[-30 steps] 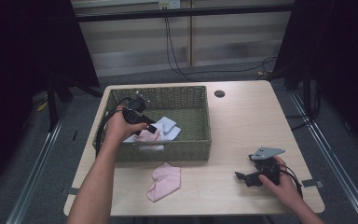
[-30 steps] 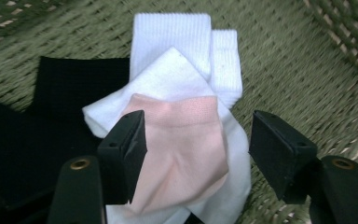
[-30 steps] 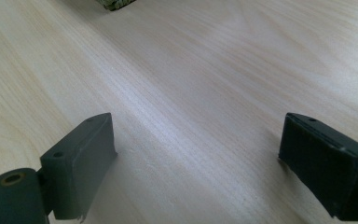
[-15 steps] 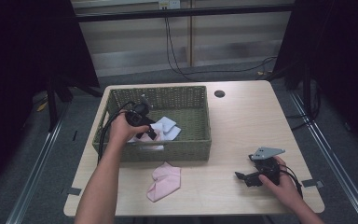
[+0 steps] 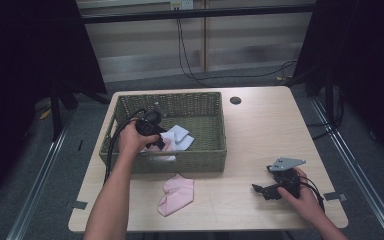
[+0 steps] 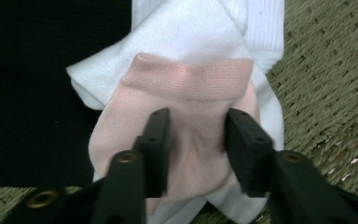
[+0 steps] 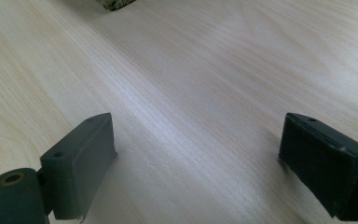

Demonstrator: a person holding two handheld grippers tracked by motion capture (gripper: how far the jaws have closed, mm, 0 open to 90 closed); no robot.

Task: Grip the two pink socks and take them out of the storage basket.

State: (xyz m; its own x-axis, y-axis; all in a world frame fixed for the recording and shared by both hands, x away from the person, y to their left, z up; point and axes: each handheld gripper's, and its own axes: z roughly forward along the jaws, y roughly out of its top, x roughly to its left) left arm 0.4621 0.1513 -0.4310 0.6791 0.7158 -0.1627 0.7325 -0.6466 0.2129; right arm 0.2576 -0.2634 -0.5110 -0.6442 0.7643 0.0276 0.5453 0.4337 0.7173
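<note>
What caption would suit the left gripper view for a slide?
Left gripper, jaws apart around a fold of a pale pink sock lying on white socks in a green woven wicker basket.

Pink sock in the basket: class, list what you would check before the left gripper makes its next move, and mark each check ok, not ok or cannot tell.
1. Left gripper is over the pink sock in the wicker basket: ok.
2. Jaws are parted with pink fabric between them: ok.
3. Jaws are gripping the sock firmly: cannot tell.
4. White sock underneath stays out of the grip: cannot tell.
5. Second pink sock lies on the table, outside the basket: ok.
6. Right gripper is open over bare table, away from the basket: ok.
</note>
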